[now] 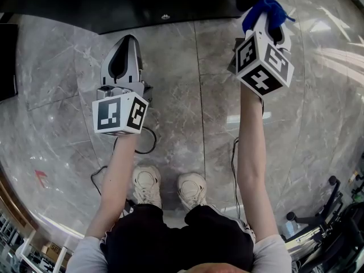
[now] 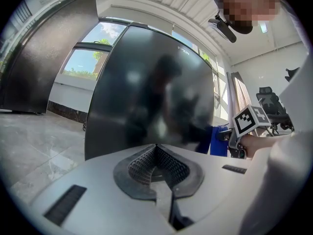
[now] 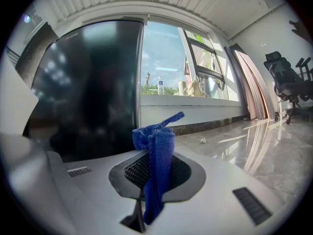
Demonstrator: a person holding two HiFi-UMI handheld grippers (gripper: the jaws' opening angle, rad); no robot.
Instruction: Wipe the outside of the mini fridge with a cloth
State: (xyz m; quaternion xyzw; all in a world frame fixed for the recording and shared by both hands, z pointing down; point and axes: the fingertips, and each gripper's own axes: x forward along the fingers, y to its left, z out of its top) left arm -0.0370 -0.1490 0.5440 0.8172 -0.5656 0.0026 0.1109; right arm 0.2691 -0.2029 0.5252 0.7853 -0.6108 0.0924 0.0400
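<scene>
The black glossy mini fridge [image 2: 146, 92] stands on the floor straight ahead of both grippers; in the head view only its dark top [image 1: 131, 4] shows along the upper edge. My right gripper [image 1: 267, 21] is shut on a folded blue cloth [image 3: 155, 168] that sticks up from between its jaws, close to the fridge's right side [image 3: 83, 97]. The blue cloth [image 1: 268, 10] also shows at the gripper tip in the head view. My left gripper [image 1: 122, 61] is shut with nothing in it, held just short of the fridge front.
Grey marble floor [image 1: 187, 95] lies below. Black cables [image 1: 145, 147] trail by the person's shoes [image 1: 170, 189]. A tall dark cabinet [image 2: 44, 53] stands left of the fridge. Office chairs [image 3: 286, 77] and a window sill with bottles [image 3: 181, 89] are to the right.
</scene>
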